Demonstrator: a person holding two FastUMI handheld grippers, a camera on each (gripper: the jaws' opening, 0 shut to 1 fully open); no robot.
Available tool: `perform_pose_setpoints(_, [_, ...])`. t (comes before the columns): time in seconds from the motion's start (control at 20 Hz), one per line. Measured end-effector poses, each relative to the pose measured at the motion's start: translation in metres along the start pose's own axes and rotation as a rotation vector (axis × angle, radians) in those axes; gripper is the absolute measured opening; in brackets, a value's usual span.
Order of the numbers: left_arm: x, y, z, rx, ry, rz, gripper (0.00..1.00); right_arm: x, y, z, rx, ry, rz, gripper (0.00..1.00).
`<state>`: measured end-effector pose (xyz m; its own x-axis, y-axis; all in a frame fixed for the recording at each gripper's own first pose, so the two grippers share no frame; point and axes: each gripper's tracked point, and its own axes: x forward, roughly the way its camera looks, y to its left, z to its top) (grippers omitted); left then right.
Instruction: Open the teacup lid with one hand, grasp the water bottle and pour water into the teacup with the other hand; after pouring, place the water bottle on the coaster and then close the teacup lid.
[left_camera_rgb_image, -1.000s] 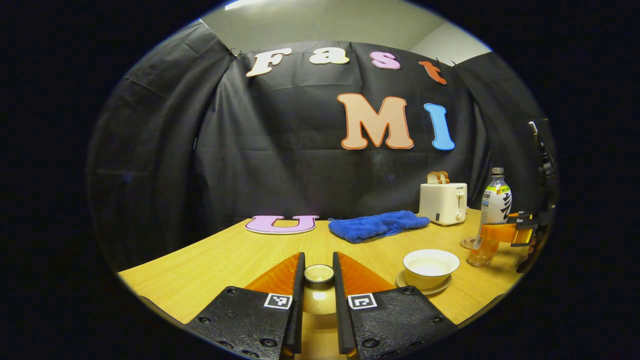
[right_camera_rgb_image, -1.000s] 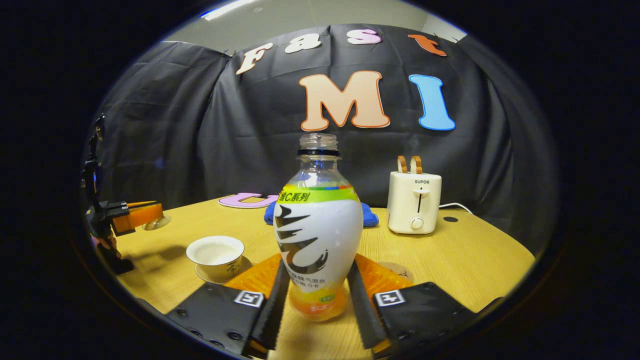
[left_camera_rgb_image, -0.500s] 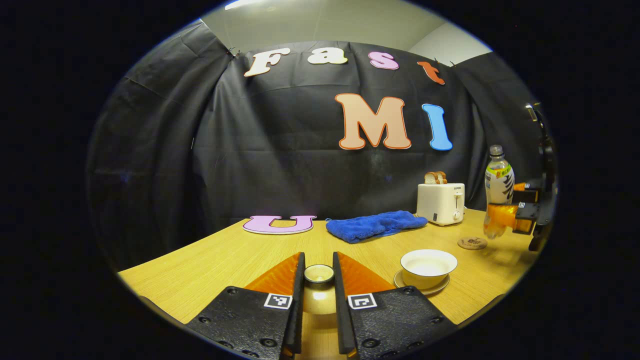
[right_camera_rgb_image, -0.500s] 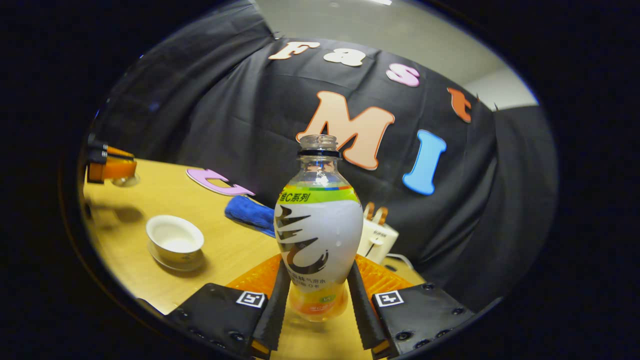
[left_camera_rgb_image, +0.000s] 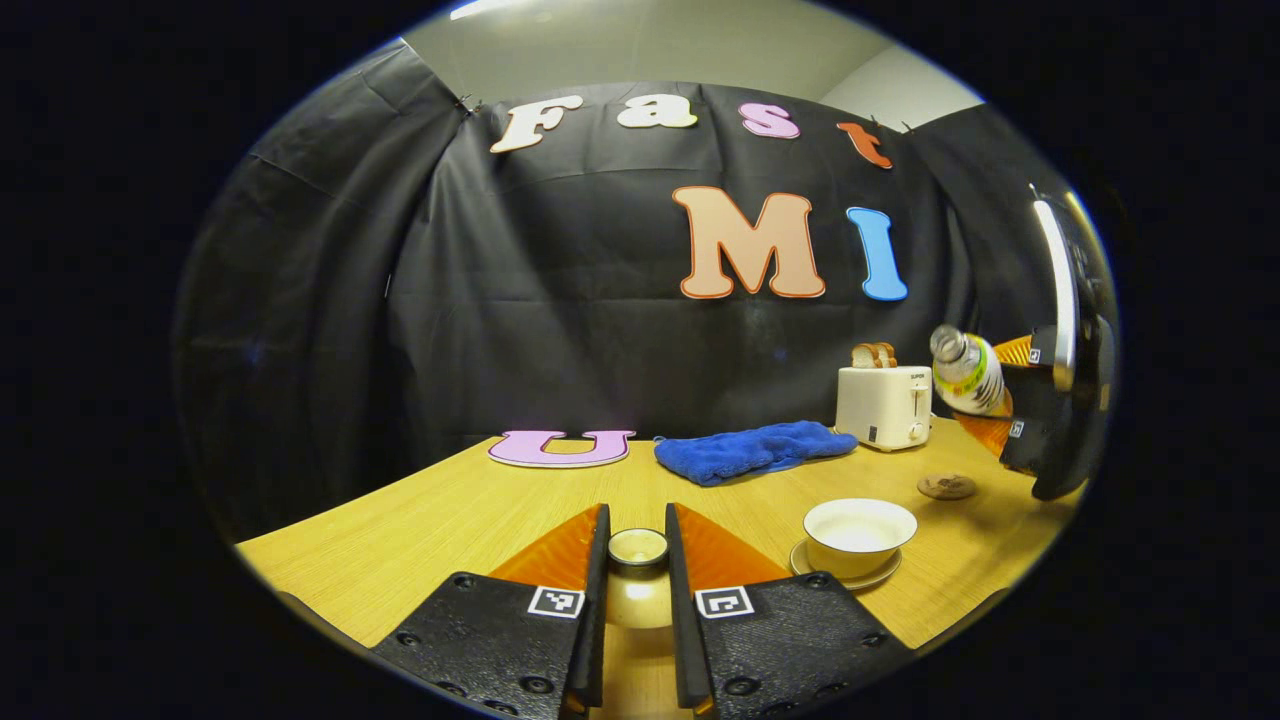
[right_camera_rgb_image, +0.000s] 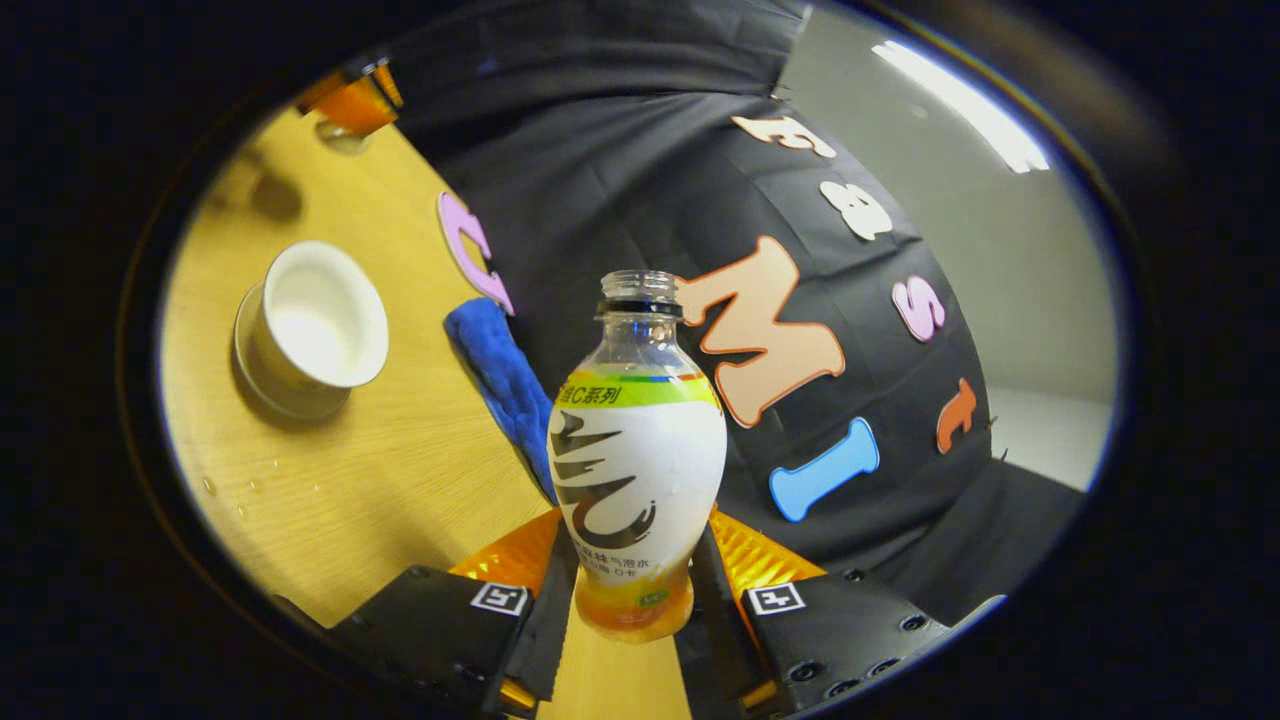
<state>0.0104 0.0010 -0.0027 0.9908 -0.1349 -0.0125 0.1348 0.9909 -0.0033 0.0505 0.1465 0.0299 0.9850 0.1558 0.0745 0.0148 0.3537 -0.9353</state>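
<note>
Left gripper (left_camera_rgb_image: 636, 600) clamps the small round teacup lid (left_camera_rgb_image: 638, 546); right gripper (right_camera_rgb_image: 632, 600) clamps the tilted clear plastic water bottle (right_camera_rgb_image: 637, 450); left gripper view shows a round coaster (left_camera_rgb_image: 946, 486) beside the white teacup (left_camera_rgb_image: 859, 527)

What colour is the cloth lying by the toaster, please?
The cloth is bright blue, clearest in the left gripper view.

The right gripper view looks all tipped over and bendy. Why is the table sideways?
Right gripper view: the camera rides the tilted right tool, so the table slants; the fisheye bends edges. Left gripper view: level, table curved, bottle tipped.
</note>
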Motion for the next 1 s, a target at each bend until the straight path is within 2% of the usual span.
perform_pose_setpoints(0.2, [0.000,0.000,0.000,0.000,0.000,0.002,0.26,-0.003,0.021,0.005,-0.189,-0.034,-0.007,0.63])
perform_pose_setpoints(0.4, [0.000,0.001,0.000,0.000,0.000,0.002,0.26,-0.006,0.025,0.011,-0.341,-0.077,-0.062,0.63])
perform_pose_setpoints(0.7, [0.000,0.000,0.000,0.001,0.000,0.002,0.26,-0.006,0.023,0.015,-0.458,-0.112,-0.109,0.65])
perform_pose_setpoints(1.0, [0.000,0.001,0.000,0.001,0.001,0.005,0.26,-0.006,0.020,0.022,-0.550,-0.141,-0.140,0.63])
